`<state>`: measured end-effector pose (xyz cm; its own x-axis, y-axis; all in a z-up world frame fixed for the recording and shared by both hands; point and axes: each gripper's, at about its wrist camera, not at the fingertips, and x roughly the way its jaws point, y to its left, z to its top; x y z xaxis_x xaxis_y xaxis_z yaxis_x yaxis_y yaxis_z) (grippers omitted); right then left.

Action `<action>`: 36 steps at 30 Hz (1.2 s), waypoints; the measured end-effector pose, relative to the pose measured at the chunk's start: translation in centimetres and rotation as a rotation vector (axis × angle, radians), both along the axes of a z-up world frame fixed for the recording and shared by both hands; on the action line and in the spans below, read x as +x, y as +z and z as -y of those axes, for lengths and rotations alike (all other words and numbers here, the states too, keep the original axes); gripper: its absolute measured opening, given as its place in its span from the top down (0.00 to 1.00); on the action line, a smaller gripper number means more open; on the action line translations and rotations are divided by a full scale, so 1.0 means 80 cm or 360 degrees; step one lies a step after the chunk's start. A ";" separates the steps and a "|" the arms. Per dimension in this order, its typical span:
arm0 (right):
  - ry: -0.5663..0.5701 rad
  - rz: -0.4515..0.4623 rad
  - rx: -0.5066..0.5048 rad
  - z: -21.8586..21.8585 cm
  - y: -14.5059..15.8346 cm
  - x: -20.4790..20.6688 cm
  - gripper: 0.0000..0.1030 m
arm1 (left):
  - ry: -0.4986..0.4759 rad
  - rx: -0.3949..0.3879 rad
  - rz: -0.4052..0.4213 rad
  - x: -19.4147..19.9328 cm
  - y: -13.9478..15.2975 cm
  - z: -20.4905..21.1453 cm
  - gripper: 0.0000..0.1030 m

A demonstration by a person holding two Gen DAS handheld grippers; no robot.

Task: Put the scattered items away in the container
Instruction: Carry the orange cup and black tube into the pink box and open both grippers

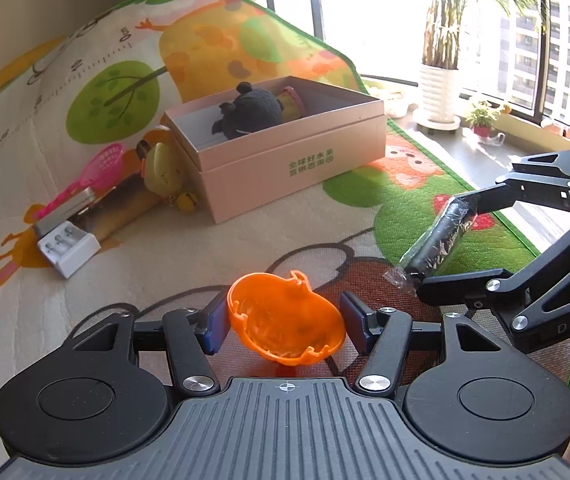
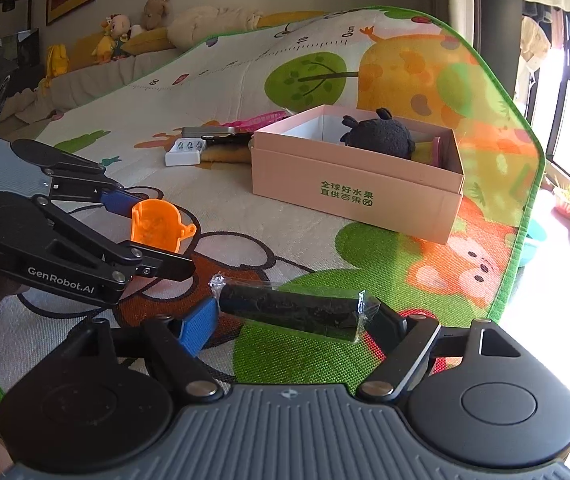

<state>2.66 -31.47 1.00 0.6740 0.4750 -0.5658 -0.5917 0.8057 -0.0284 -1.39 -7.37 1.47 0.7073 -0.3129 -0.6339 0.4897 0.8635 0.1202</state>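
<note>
Play mat [image 1: 245, 240], left claw [image 1: 285, 322] gripping orange cup [image 1: 285, 320], right claw [image 2: 289, 320] clamping black roll [image 2: 289, 314], potted palm [image 1: 441, 92] left view only

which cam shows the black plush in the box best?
Right wrist view: the black plush toy sits unobstructed, its rounded body rising above the pink box wall. The left wrist view also shows the toy, but smaller and farther off, with its lower half cut by the near box wall.

Bare mat [image 2: 221, 216] up to box [image 2: 357, 188]; clutter [image 1: 85, 216] leftward.
</note>
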 end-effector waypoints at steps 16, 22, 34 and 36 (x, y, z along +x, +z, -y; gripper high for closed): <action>-0.0139 0.0200 0.0094 0.029 0.095 0.069 0.22 | -0.0045 -0.0025 0.0364 0.075 0.072 0.028 0.39; -0.0235 0.0098 0.0335 0.026 0.130 0.187 0.17 | -0.0040 -0.0161 0.0421 0.168 0.085 0.042 0.16; -0.0297 0.0024 0.0256 0.005 0.094 0.218 0.17 | 0.0355 -0.0085 0.0300 0.136 0.032 -0.084 0.05; -0.0242 0.0038 0.0190 -0.012 0.086 0.205 0.17 | 0.0456 -0.0066 0.0260 0.136 0.022 -0.103 0.05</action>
<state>19.04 -30.51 7.87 0.7556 0.4294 -0.4946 -0.4631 0.8842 0.0602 9.52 0.88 3.23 0.8616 -0.1100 -0.4956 0.2037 0.9691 0.1389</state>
